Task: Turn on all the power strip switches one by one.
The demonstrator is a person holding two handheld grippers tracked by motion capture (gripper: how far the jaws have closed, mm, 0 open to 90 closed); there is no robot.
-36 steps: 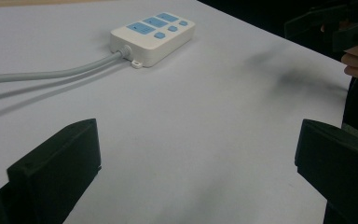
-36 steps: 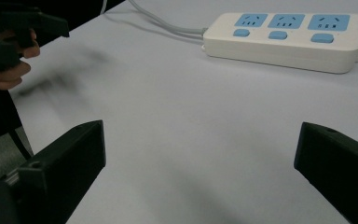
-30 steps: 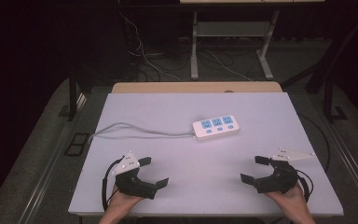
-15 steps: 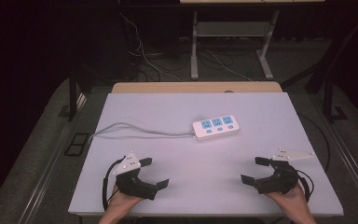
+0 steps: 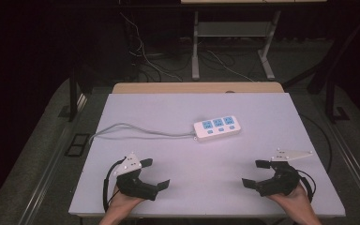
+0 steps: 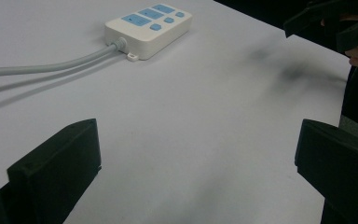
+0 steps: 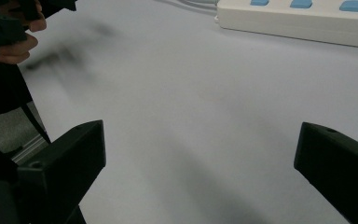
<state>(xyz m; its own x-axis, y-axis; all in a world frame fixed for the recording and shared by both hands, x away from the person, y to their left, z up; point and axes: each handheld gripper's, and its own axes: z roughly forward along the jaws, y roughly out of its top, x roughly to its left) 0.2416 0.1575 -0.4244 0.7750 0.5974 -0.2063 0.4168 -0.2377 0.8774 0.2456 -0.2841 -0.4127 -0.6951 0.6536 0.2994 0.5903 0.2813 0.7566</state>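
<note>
A white power strip (image 5: 217, 127) with blue sockets lies near the middle of the white table (image 5: 178, 108), its grey cable (image 5: 136, 130) running off to the left. The same power strip (image 6: 148, 28) sits far ahead in the left gripper view, and along the top edge as the strip (image 7: 298, 18) in the right gripper view. My left gripper (image 5: 155, 174) rests near the front left edge, open and empty. My right gripper (image 5: 257, 173) rests near the front right edge, open, nothing between its jaws.
A wooden strip (image 5: 197, 87) borders the table's far edge. Beyond it stand metal table legs (image 5: 196, 47) and loose cables (image 5: 140, 51) on the dark floor. The other hand's gripper (image 6: 335, 23) shows at the top right of the left gripper view.
</note>
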